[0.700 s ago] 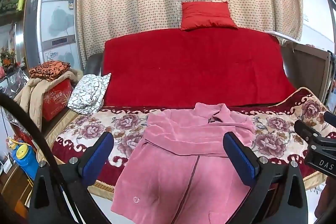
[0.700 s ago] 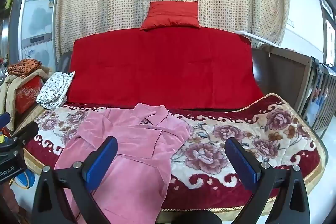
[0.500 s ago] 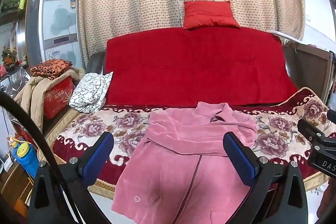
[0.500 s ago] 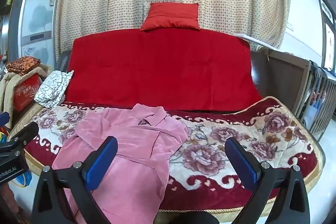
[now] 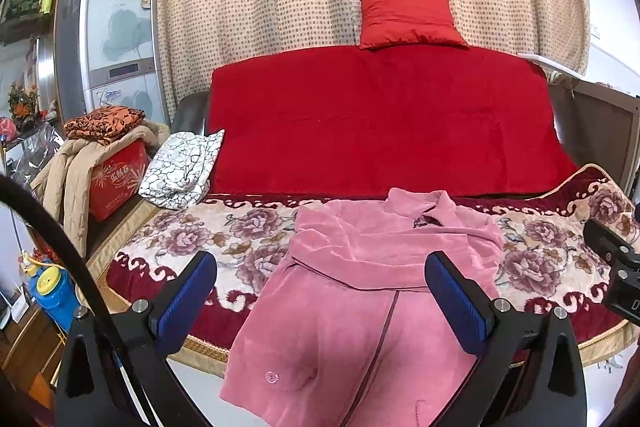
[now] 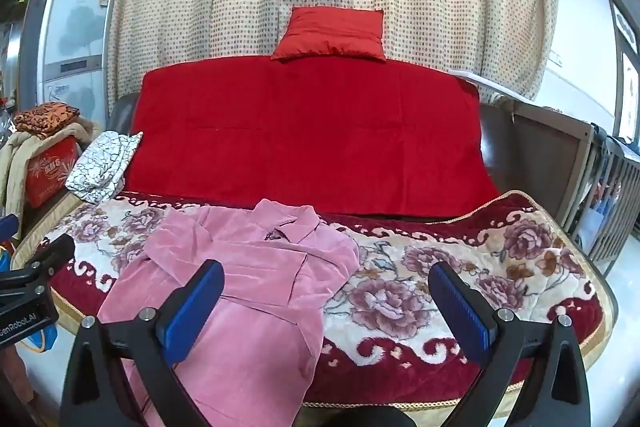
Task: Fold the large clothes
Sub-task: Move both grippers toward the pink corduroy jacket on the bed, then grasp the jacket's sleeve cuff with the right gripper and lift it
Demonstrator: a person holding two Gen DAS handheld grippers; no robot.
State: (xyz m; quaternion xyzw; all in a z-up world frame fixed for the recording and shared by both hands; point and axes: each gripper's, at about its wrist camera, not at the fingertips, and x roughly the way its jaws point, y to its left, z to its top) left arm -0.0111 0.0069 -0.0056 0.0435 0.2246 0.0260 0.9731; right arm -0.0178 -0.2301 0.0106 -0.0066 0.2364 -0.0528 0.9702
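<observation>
A large pink velvety garment (image 5: 360, 291) lies collar-away on the flowered sofa blanket (image 5: 192, 239), its sleeves folded across the chest and its lower half hanging over the front edge. My left gripper (image 5: 322, 301) hovers open above the hanging part, nothing between its blue pads (image 5: 188, 301). In the right wrist view the same garment (image 6: 248, 287) sits left of centre. My right gripper (image 6: 326, 307) stands open over the garment's right edge and the blanket (image 6: 460, 251), holding nothing. Each gripper's body shows at the edge of the other's view.
A red throw (image 5: 380, 119) covers the sofa back, with a red cushion (image 5: 408, 21) on top. A white patterned cloth (image 5: 180, 169) lies on the left armrest. A red box (image 5: 116, 181) piled with clothes, a blue-yellow jug (image 5: 52, 291) and a fridge (image 5: 116, 35) stand left; a railing (image 6: 612, 195) right.
Both views have drifted slightly: the sofa and garment sit a little lower and more to the right in the left wrist view. Both grippers stay open and empty.
</observation>
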